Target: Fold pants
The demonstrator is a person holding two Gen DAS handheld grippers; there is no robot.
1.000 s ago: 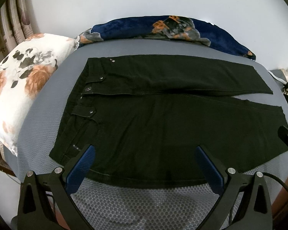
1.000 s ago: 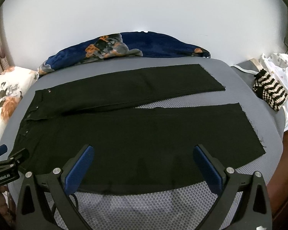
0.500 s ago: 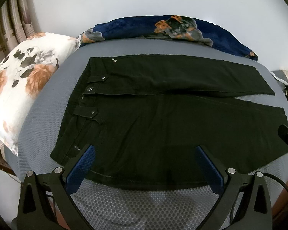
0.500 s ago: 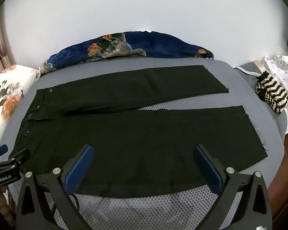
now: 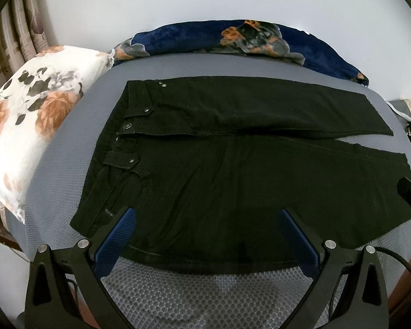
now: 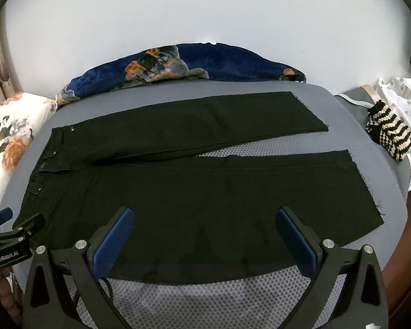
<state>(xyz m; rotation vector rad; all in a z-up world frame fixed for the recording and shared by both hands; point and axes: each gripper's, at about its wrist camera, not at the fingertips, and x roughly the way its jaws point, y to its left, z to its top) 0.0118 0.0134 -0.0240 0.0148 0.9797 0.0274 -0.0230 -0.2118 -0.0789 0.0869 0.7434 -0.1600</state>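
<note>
Pants point(image 5: 233, 164), black, lie spread flat on a grey mesh-covered bed point(image 5: 200, 296), waistband to the left and both legs running out to the right, the far leg angled slightly away from the near one so a wedge of bed shows between the hems. At the far left a white pillow with orange flowers point(image 5: 35, 109) rests beside the waistband. Along the back edge, against the wall, sits a dark blue floral blanket point(image 5: 233, 35). The left gripper point(image 5: 205, 219) hovers over the near edge of the pants by the hip, jaws spread wide, holding nothing. The right gripper point(image 6: 205, 219) hovers over the near leg, jaws likewise spread and empty. A striped knitted item point(image 6: 389, 134) lies at the far right.
</note>
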